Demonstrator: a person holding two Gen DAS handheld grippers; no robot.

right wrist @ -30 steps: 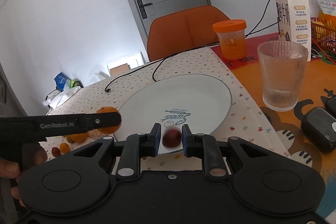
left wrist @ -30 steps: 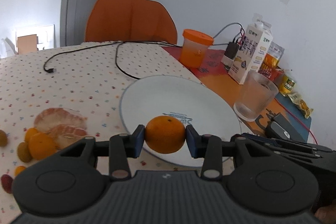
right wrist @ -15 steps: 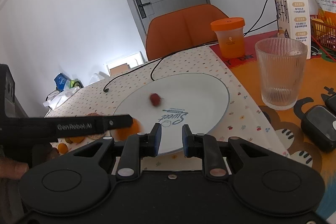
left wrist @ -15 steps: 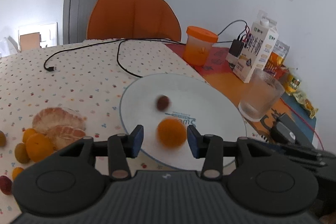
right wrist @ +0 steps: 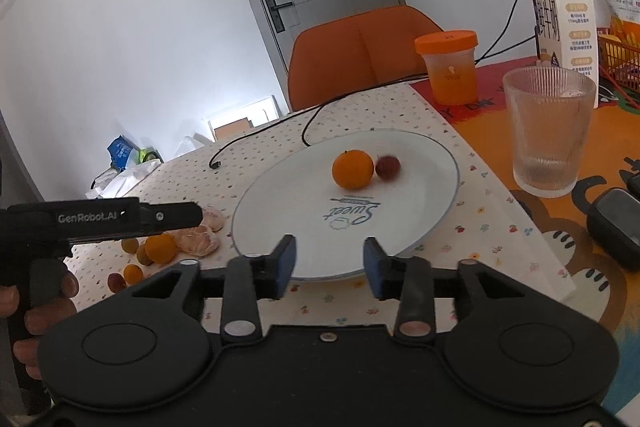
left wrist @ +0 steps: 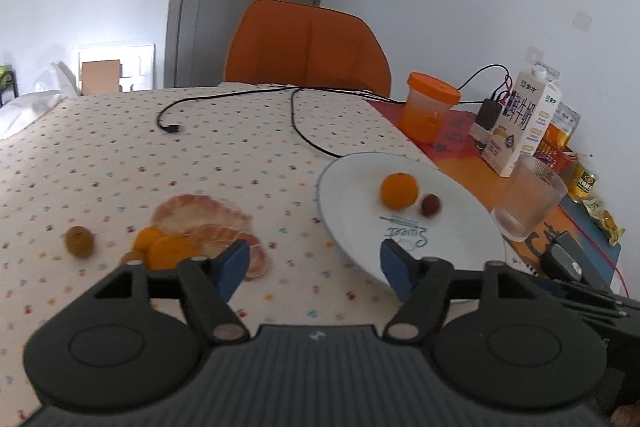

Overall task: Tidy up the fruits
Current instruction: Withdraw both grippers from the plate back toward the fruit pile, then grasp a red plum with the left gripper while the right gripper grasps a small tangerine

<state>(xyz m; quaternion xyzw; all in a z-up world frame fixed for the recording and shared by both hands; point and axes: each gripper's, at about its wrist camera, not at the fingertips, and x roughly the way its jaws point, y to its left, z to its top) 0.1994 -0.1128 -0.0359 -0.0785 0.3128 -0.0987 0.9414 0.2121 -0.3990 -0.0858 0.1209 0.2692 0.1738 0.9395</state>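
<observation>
Fruit count on white plate (right wrist: 280, 227): two pieces, one orange (right wrist: 353, 169) and one small red fruit (right wrist: 387, 167), touching side by side toward plate's far half, above blue "Sweet" lettering. Plate itself at right edge of dotted tablecloth (left wrist: 120, 155), its right rim reaching orange mat (right wrist: 500, 131).

Left gripper (left wrist: 315, 270): jaws spread wide, blue pads bare, nothing between them; hovering over near part of tablecloth, left pad above loose fruit pile, right pad over plate's near rim. Right gripper (right wrist: 330, 267): jaws moderately apart, gripping nothing, poised over plate's near edge.

Loose fruit left of plate, near tablecloth's front: two peeled citrus pieces (left wrist: 208, 223), pale and segmented; at least two small oranges (left wrist: 170, 251) just in front of them, partly hidden by left pad; one olive-green fruit (left wrist: 79, 241) further left, apart from pile. Right wrist view adding one small red fruit near pile's front, count of tiny pieces there uncertain.

On mat toward right edge: one ribbed glass (right wrist: 548, 131), one orange-lidded cup (right wrist: 450, 67), one milk carton (right wrist: 564, 27). One black cable (left wrist: 296, 119) across far tablecloth. One orange chair (left wrist: 308, 47) beyond far edge.
</observation>
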